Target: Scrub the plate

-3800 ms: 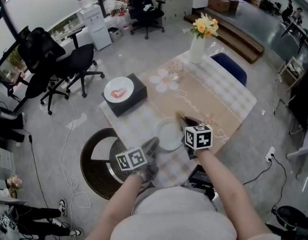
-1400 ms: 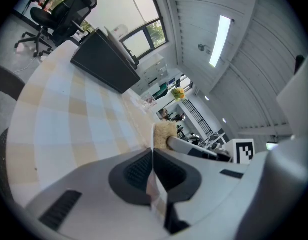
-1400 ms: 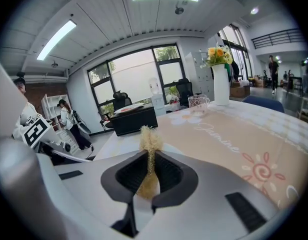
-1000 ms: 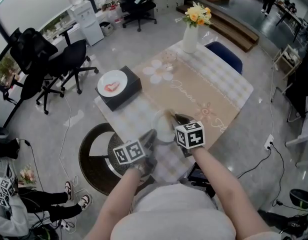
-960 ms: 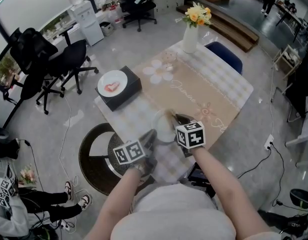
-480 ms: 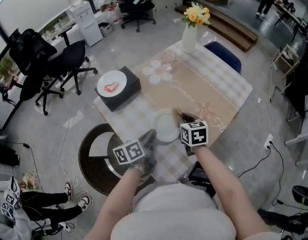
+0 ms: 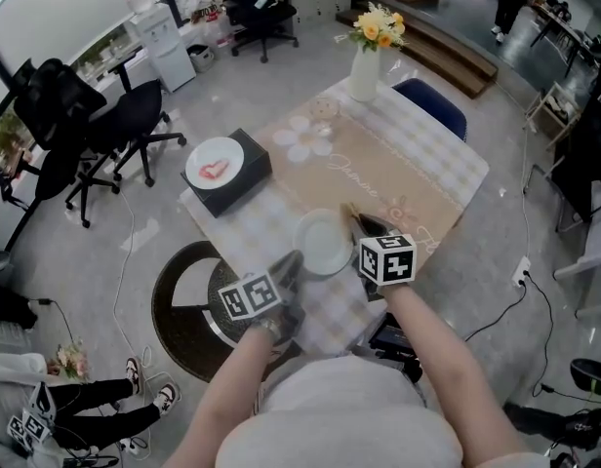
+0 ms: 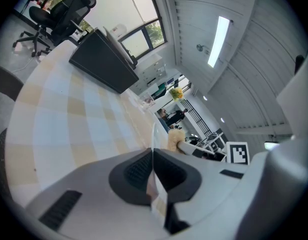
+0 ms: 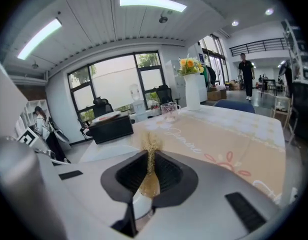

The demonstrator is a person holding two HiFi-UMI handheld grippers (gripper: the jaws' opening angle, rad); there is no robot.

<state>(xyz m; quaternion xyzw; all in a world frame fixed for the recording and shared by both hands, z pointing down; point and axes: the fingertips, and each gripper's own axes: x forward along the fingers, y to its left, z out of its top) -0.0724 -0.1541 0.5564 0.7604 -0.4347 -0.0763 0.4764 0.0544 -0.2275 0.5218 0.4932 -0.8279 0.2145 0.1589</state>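
While the left gripper [image 7: 289, 267] pinches the white plate [image 7: 323, 245] by its near rim, steadying it at the head view's lower centre, the right gripper [image 7: 362, 230] is clamped on a scrubbing brush [image 9: 150, 145] whose bristles reach over the plate, apparently to scrub it.

The plate [image 7: 323, 245] is coloured plain white, and the brush [image 9: 150, 145] is tipped with straw-yellow bristles. The surface [image 7: 240, 226] is covered in a pale cream-and-white check, with a beige middle panel printed with white flowers. The left tool [image 7: 292, 264] and right tool [image 7: 358, 226] are finished grey, padded black, and marked with black-and-white squares. The far box [image 7: 244, 185] is black.
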